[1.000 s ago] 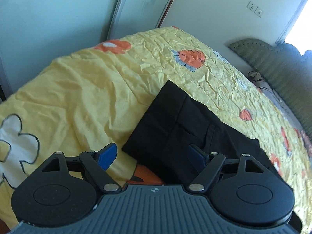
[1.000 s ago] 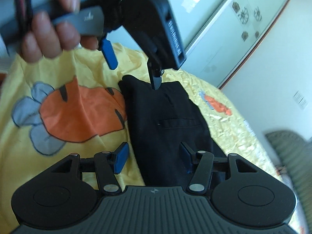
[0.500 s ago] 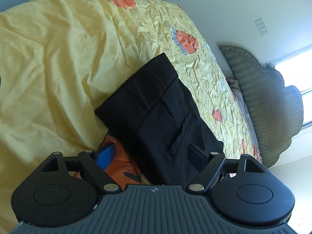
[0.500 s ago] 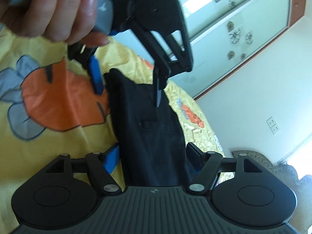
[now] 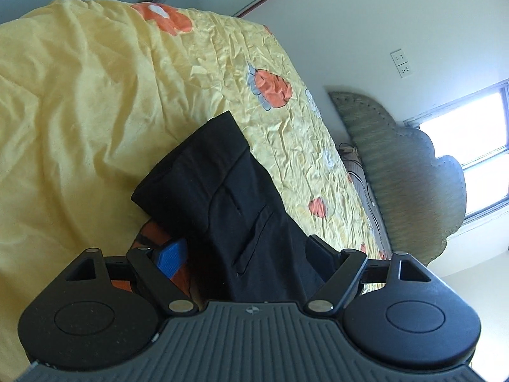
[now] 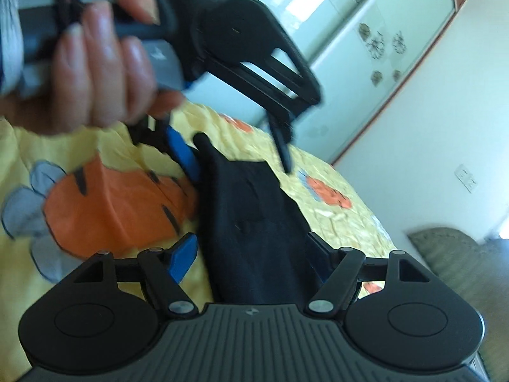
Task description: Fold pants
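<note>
A: Left gripper (image 5: 245, 251) state?
B: Spread wide, straddling the folded black pants (image 5: 229, 210), pads clear of the cloth.
A: Right gripper (image 6: 251, 251)?
B: Also wide, nothing clamped. Pants lie on the yellow bed cover (image 5: 79, 95), running toward 12 o'clock; 1 hand (image 6: 95, 73) at 10 o'clock.

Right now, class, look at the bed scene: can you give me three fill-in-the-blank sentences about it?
1. The folded pants are ____ in colour.
2. They lie on a ____ bedspread with orange flowers.
3. The fingers of the left gripper stand ____, one on each side of the pants.

Missing words: black; yellow; open
</note>
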Demonstrator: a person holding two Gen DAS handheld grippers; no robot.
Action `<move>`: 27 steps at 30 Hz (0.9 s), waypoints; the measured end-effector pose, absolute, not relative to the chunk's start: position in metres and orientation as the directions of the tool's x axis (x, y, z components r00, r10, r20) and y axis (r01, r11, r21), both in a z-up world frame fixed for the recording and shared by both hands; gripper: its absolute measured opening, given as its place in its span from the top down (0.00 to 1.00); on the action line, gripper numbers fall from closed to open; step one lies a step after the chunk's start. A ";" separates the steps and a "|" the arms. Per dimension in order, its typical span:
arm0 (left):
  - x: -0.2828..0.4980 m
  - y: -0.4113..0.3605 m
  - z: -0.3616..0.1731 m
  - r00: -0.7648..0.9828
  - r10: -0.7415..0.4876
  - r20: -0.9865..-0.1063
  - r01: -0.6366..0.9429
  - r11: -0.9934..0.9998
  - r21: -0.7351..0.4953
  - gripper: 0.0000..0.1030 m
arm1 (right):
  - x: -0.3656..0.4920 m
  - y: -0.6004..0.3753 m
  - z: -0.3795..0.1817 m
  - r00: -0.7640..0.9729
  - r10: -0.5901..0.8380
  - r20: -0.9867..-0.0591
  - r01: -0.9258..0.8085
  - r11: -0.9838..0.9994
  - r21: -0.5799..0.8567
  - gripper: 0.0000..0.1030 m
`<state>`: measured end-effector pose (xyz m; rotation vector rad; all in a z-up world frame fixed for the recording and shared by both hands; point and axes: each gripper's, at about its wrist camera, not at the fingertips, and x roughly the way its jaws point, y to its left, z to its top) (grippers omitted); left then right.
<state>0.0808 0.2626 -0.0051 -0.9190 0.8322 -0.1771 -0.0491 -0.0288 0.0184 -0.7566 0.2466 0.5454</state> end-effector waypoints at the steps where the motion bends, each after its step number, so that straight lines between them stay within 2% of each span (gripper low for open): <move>1: 0.081 0.262 -0.004 0.684 -0.471 -0.557 -0.194 0.619 -0.761 0.21 | -0.047 -0.024 0.015 0.841 0.374 -0.391 -0.541 0.586 -0.603 0.29; 3: 0.081 0.261 -0.003 0.686 -0.469 -0.556 -0.188 0.624 -0.758 0.21 | -0.039 -0.014 0.007 0.839 0.359 -0.409 -0.544 0.555 -0.629 0.30; 5: 0.081 0.259 0.000 0.688 -0.470 -0.553 -0.170 0.636 -0.753 0.21 | -0.031 -0.005 0.001 0.829 0.355 -0.433 -0.560 0.546 -0.624 0.44; 6: 0.081 0.258 0.000 0.688 -0.468 -0.554 -0.166 0.642 -0.748 0.21 | -0.028 -0.002 -0.003 0.827 0.350 -0.440 -0.562 0.537 -0.629 0.47; 8: 0.082 0.256 0.000 0.687 -0.468 -0.556 -0.155 0.653 -0.741 0.21 | -0.024 0.001 -0.005 0.836 0.346 -0.425 -0.548 0.547 -0.633 0.66; 11: 0.082 0.256 -0.004 0.683 -0.464 -0.564 -0.146 0.670 -0.728 0.21 | -0.018 -0.002 0.000 0.845 0.348 -0.406 -0.534 0.592 -0.604 0.68; 19: 0.096 0.250 -0.020 0.688 -0.494 -0.531 -0.125 0.640 -0.758 0.21 | 0.002 -0.029 0.024 0.836 0.381 -0.394 -0.528 0.753 -0.392 0.68; 24: 0.111 0.251 -0.033 0.692 -0.534 -0.485 -0.142 0.559 -0.817 0.21 | 0.003 -0.025 0.020 0.821 0.386 -0.420 -0.548 0.738 -0.393 0.68; 27: 0.118 0.252 -0.038 0.695 -0.524 -0.493 -0.166 0.550 -0.819 0.20 | -0.002 -0.014 0.012 0.809 0.377 -0.451 -0.569 0.695 -0.440 0.68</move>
